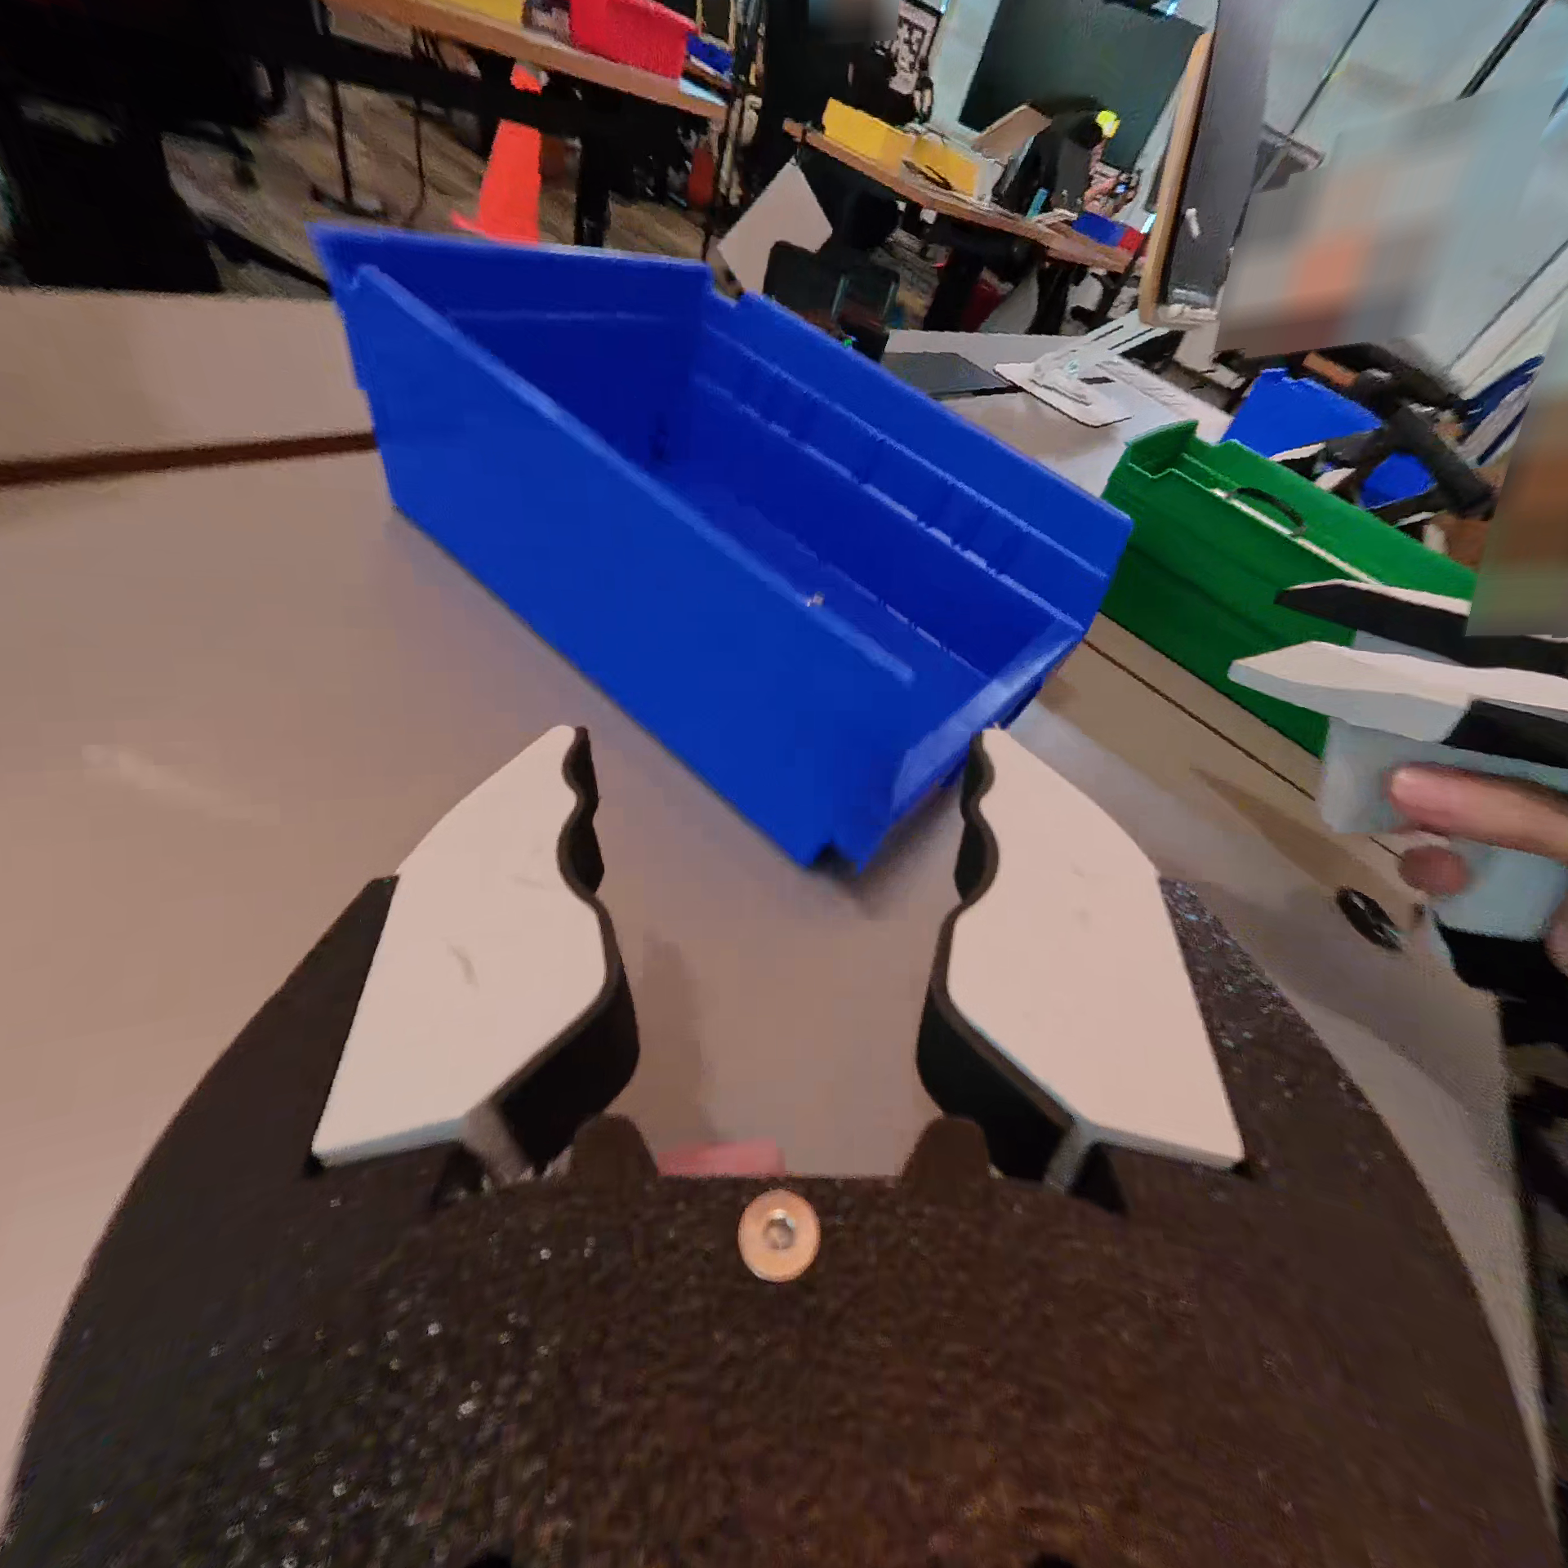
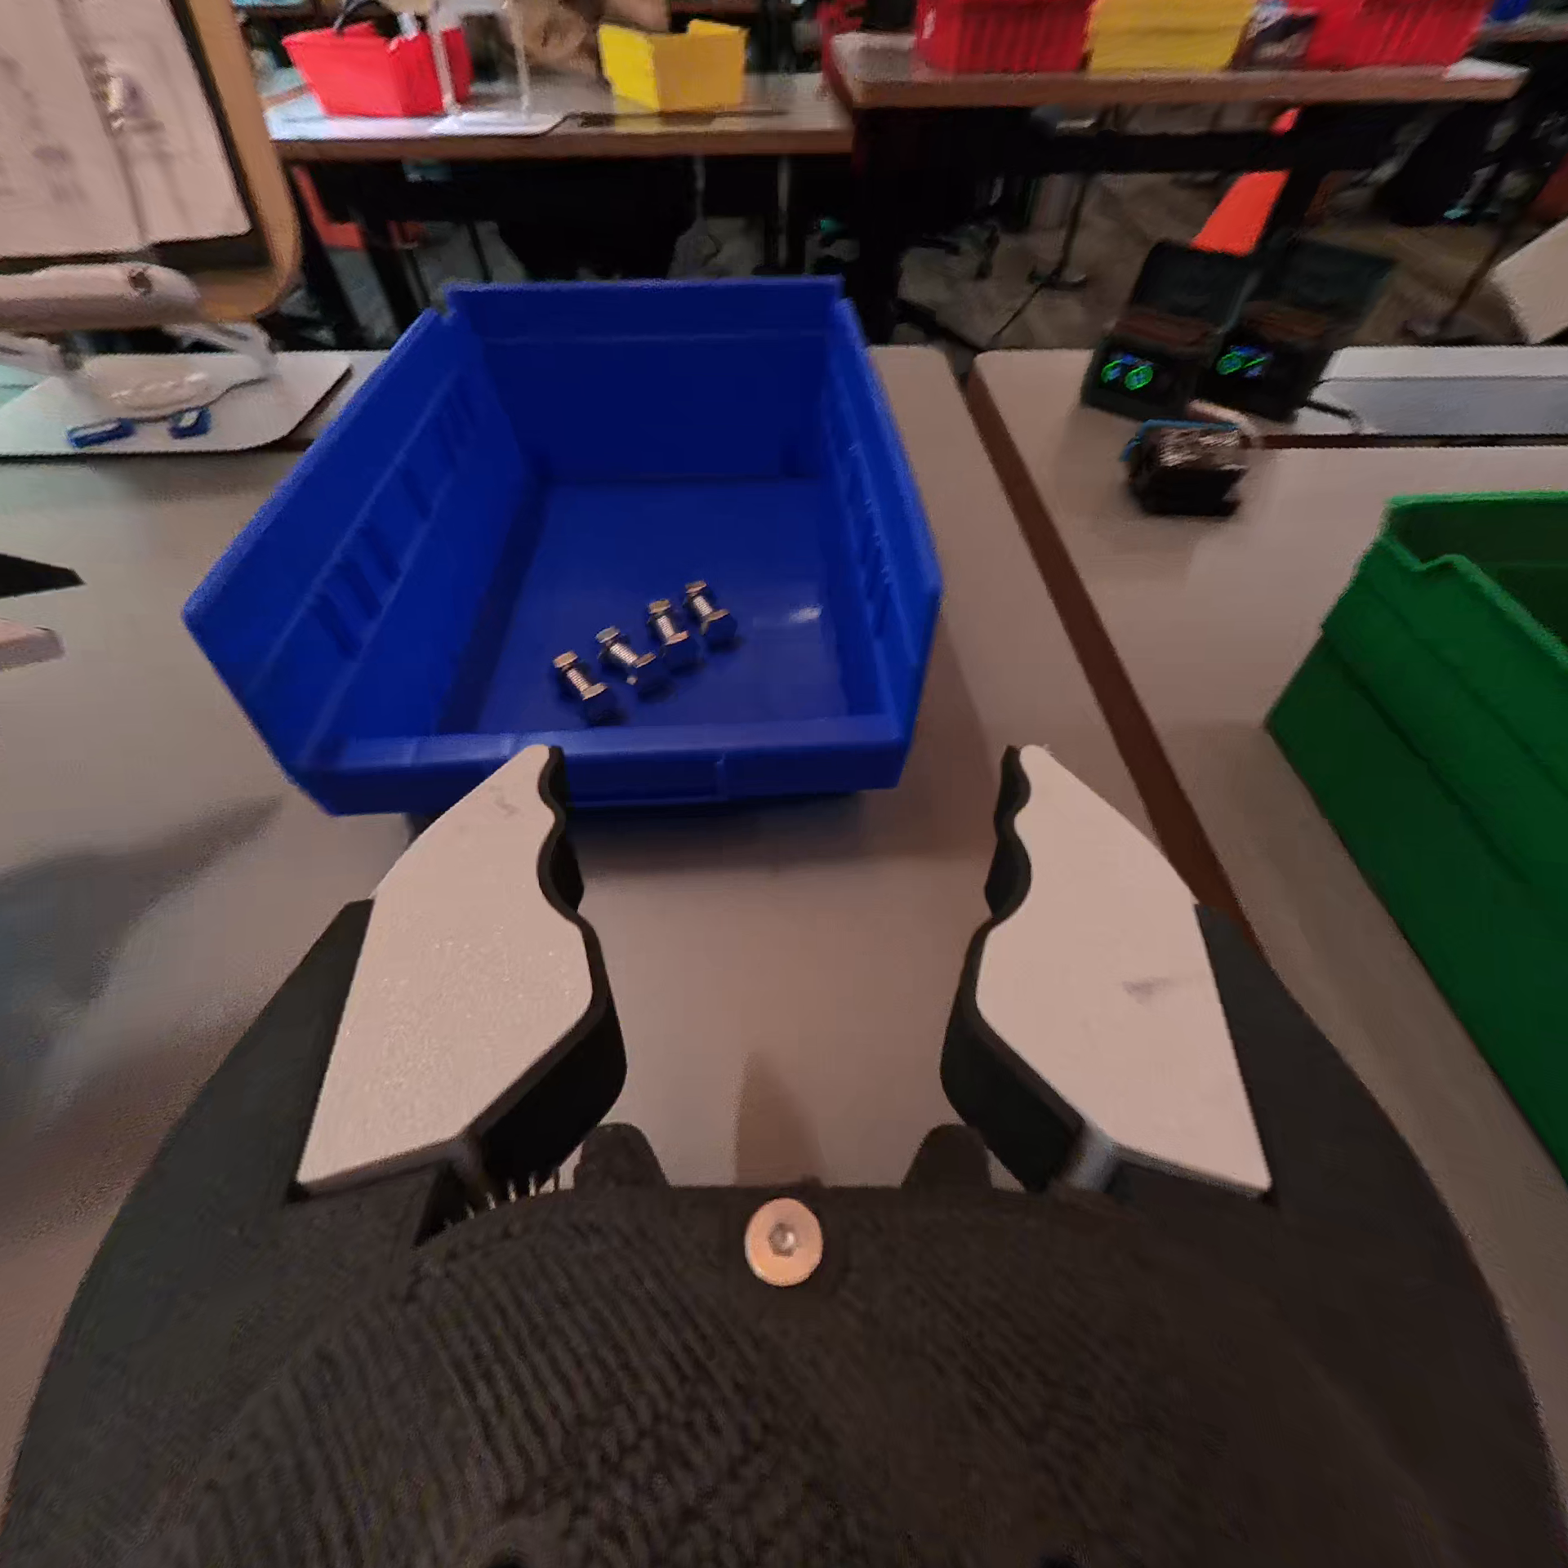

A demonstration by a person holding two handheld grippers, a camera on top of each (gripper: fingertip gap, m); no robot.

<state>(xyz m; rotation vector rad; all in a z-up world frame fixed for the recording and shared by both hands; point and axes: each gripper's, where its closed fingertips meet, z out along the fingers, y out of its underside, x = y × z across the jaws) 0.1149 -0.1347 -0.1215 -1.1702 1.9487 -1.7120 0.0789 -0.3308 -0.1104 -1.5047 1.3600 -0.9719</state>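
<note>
Both grippers hover wide open with nothing between the fingers. The left gripper (image 1: 776, 755) points at the near corner of the blue bin (image 1: 679, 543) on the counter (image 1: 212, 679). The right gripper (image 2: 785, 772) faces the bin's low front wall, level over the counter, four bolts (image 2: 645, 649) lying inside; a green bin (image 2: 1442, 721) sits to its right

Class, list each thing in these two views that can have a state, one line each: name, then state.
Left tongs: open, nothing held, a corner of the blue bin between the tips.
Right tongs: open, nothing held, just short of the bin's low front wall.
Blue bin: upright on the grey table, open-topped.
Bolts: four, lying in a row on the bin floor.
Green bin: upright, contents hidden.
</note>
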